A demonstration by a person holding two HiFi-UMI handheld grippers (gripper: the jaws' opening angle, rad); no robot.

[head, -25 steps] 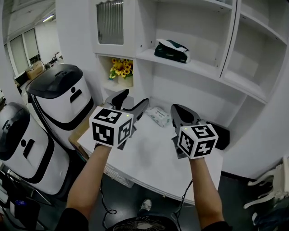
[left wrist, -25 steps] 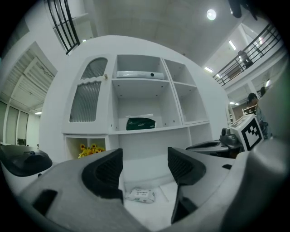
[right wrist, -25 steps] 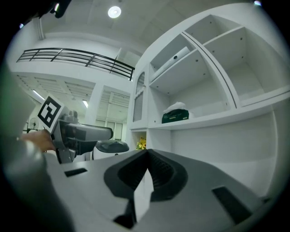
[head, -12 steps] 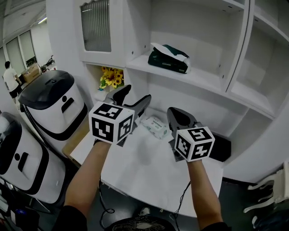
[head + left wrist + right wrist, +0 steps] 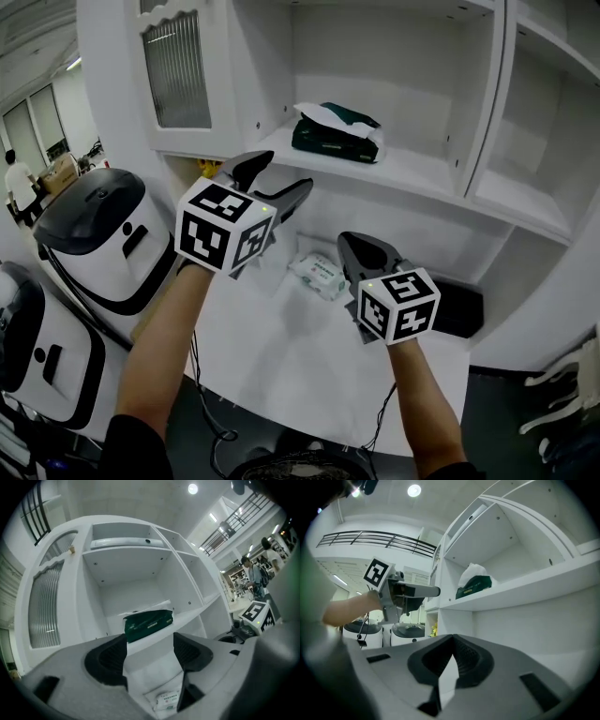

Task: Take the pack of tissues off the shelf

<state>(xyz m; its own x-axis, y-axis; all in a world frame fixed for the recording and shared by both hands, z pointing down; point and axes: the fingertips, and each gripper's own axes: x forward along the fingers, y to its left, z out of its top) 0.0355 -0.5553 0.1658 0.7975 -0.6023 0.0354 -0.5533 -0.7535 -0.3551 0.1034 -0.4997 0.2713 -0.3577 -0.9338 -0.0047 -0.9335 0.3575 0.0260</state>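
The pack of tissues (image 5: 336, 134), dark green with a white sheet poking out of the top, lies on the middle shelf (image 5: 412, 173) of the white unit. The left gripper (image 5: 277, 183) is held up near shelf height on an outstretched forearm. Its jaws are spread and empty, aimed at the pack but apart from it. The right gripper (image 5: 361, 251) hangs lower over the counter (image 5: 281, 347), jaws pressed together on nothing, beside a small white packet (image 5: 317, 275).

Left gripper (image 5: 275, 178) jaws apart; right gripper (image 5: 361, 249) jaws seemingly together.
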